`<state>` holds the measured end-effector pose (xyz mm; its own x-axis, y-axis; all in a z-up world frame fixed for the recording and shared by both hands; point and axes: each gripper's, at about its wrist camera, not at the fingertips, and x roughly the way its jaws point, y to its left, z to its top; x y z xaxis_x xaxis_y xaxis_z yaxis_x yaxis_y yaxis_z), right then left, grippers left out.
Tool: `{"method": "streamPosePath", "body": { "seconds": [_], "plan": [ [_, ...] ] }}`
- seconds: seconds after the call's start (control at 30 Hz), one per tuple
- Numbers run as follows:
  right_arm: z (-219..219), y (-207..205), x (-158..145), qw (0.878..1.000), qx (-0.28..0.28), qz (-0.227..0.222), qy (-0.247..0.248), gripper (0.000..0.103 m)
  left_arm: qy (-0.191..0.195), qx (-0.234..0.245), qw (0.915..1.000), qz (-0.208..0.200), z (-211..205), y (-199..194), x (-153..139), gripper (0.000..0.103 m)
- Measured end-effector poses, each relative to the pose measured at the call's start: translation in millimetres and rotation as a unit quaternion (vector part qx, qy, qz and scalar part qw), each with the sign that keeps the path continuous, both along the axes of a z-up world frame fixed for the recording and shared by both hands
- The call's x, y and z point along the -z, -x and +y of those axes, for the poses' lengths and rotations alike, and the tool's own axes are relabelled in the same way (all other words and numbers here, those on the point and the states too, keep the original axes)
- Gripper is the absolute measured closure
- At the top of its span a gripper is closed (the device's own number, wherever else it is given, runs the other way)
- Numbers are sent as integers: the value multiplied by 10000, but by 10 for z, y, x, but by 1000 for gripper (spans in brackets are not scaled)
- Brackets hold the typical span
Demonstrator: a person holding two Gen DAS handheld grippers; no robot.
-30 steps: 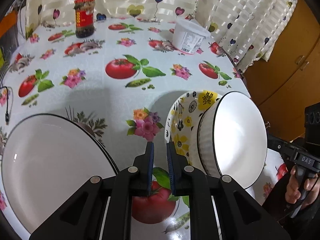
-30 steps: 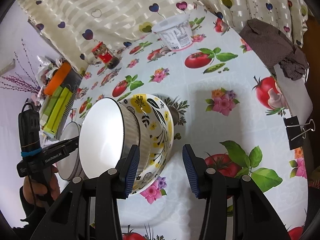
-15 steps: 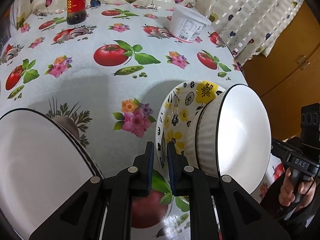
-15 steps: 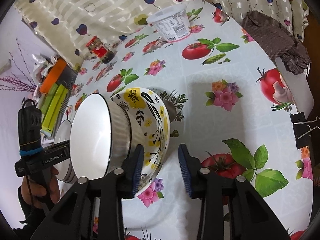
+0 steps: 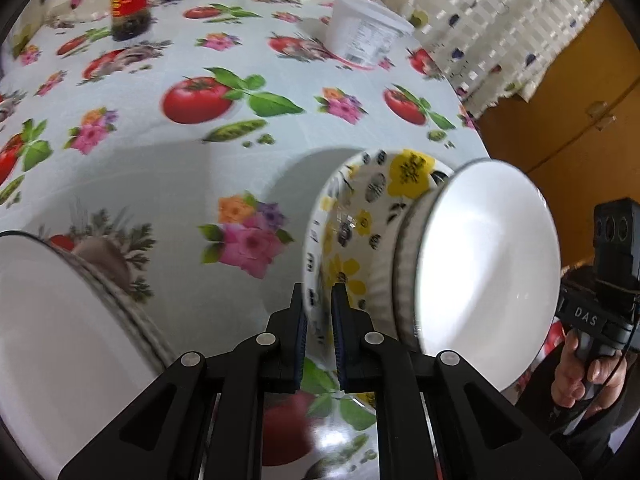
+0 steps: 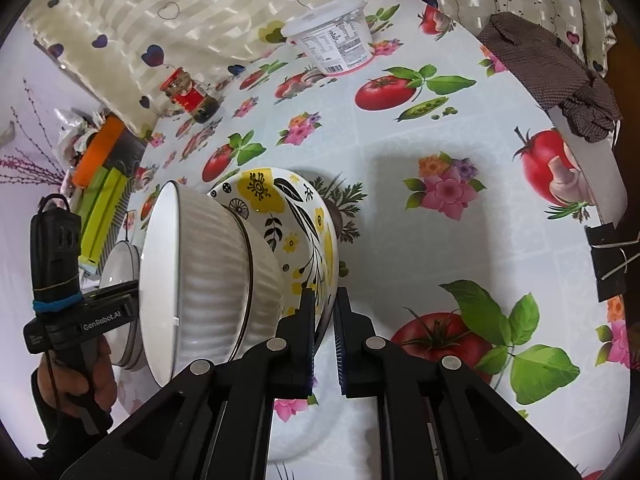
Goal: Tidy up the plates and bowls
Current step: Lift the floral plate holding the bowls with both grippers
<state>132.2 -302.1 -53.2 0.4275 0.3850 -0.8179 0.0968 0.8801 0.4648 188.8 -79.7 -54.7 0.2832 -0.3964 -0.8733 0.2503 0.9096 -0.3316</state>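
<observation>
Now gripping opposite rims of flowered bowl with left gripper and right gripper, fingers closed tight on it. White ribbed bowl nested inside, both tipped above desk. Stacked white plates just left. Jar, tub far behind.

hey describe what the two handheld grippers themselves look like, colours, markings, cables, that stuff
Both the left gripper and right gripper are matte black, with angular fingers, silver rivets and ribbed blue pads. Seen from across, the left one's body reads "GenRobot.AI", with a blue band and thin black cable; the right one's reads "DAS". Bare hands grip both handles.
</observation>
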Motion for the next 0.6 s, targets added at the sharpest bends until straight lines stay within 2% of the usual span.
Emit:
{"method": "streamPosePath", "body": {
  "seconds": [0.37,0.6],
  "plan": [
    [-205,41,-12,9998,173,19,80,94,24,191,9998,-98,-229,-53,1,92],
    [-196,-16,22,9997,136,160,154,92,260,144,9995,135,-212,-102,68,92]
  ]
}}
